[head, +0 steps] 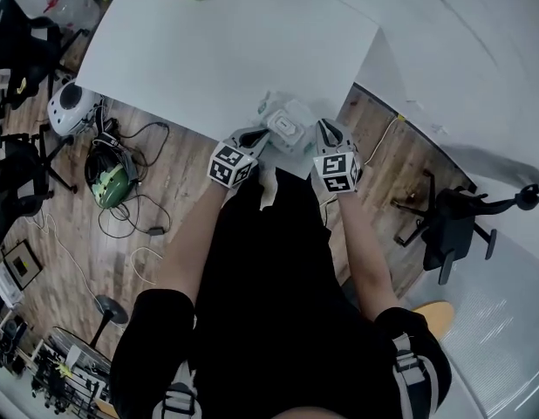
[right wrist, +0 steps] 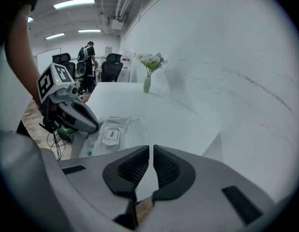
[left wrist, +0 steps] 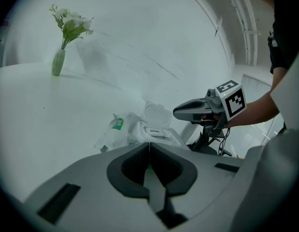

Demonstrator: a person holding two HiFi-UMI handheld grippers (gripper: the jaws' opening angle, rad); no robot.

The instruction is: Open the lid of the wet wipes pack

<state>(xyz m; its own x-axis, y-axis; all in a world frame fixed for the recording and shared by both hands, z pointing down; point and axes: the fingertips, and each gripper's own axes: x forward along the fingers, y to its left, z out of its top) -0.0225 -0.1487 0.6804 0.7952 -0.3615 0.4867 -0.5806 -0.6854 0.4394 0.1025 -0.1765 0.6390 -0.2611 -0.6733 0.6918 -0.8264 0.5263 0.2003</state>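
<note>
White wet wipes pack (left wrist: 135, 133) lies at the table (head: 208, 51) edge — lid (left wrist: 156, 115) flipped up.

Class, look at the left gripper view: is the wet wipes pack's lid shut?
No, the lid of the wet wipes pack stands flipped up behind its OPEN sticker.

The white table (head: 208, 51) bears a wet wipes pack (head: 287, 127) near its edge and a flower vase (left wrist: 58, 62).
</note>
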